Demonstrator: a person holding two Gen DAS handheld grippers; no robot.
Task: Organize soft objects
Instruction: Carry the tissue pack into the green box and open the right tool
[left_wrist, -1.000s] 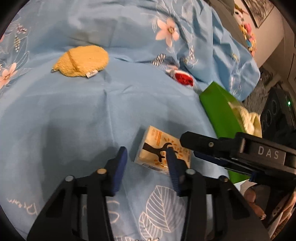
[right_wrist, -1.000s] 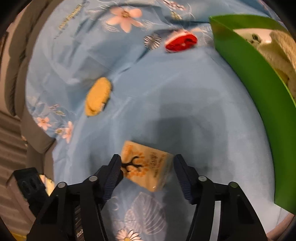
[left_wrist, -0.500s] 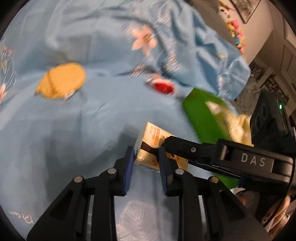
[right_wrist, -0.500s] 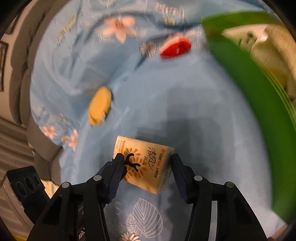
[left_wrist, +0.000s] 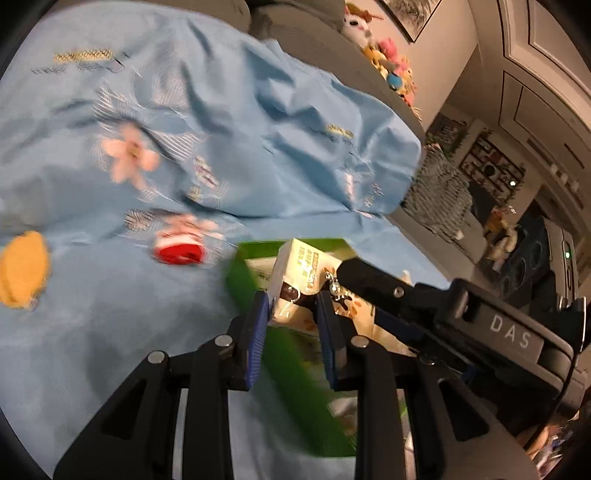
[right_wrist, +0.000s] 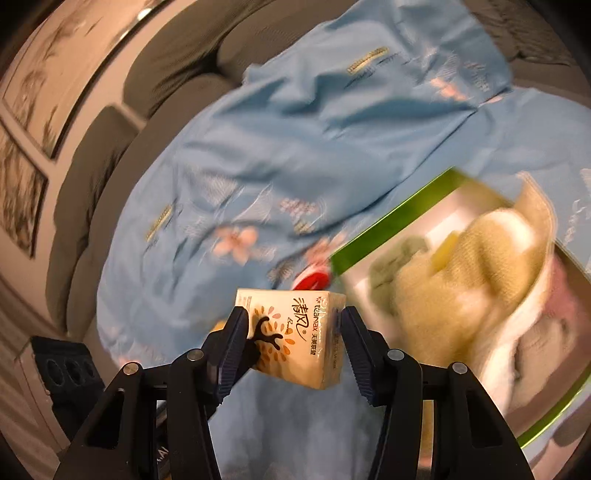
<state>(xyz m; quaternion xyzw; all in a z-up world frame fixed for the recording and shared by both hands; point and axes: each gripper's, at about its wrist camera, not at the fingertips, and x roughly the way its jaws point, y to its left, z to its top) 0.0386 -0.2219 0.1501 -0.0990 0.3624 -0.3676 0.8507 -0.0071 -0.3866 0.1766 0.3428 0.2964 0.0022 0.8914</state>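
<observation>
1. The left gripper (left_wrist: 291, 314) and the right gripper (right_wrist: 293, 332) both clamp the tissue pack (right_wrist: 295, 332).
2. The pack sits at frame centre, above the green box (left_wrist: 243, 280).
3. A red toy (left_wrist: 179, 251) lies left of the box.

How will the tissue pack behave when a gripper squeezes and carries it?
The tissue pack, held between both grippers, keeps its boxy shape, so probably light and only slightly squashy. Its glossy wrapper may be slippery. Flat faces suggest no rolling.

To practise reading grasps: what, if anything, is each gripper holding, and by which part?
Both clamp one tissue pack: the left gripper pinches its narrow end, the right gripper squeezes its two short sides.
</observation>
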